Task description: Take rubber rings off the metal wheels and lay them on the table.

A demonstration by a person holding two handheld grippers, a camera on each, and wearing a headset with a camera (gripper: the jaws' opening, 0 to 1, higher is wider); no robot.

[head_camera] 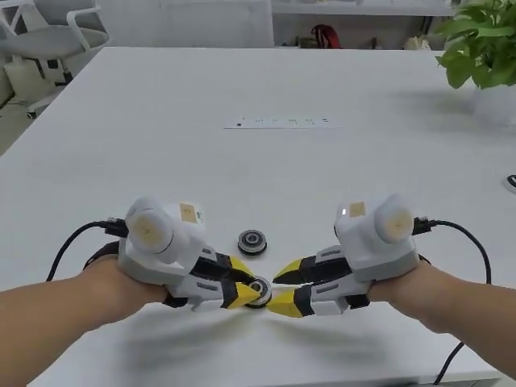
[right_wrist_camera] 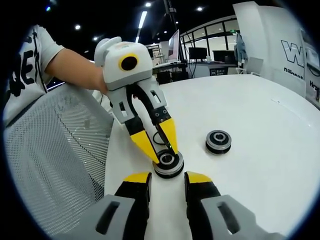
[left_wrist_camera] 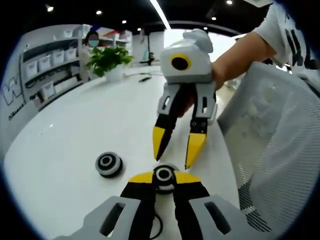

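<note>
A small metal wheel with a black rubber ring [head_camera: 260, 292] rests on the white table [head_camera: 242, 169] near its front edge. My left gripper [head_camera: 251, 286] is shut on this wheel [left_wrist_camera: 164, 176], its yellow tips on either side. My right gripper [head_camera: 276, 290] faces it from the right, open, with its tips just short of the wheel [right_wrist_camera: 168, 164]. In the right gripper view my own jaws [right_wrist_camera: 167, 179] stand apart below the wheel. A second ringed wheel [head_camera: 252, 242] lies flat on the table just beyond, also seen as a wheel [left_wrist_camera: 108, 164] and a wheel [right_wrist_camera: 218, 141].
A paper strip [head_camera: 282, 122] lies mid-table. A potted plant [head_camera: 484, 48] stands at the far right and a black cable [head_camera: 509, 181] at the right edge. Office chairs [head_camera: 48, 32] stand beyond the far left corner. A mesh chair [left_wrist_camera: 270, 150] is close to the front edge.
</note>
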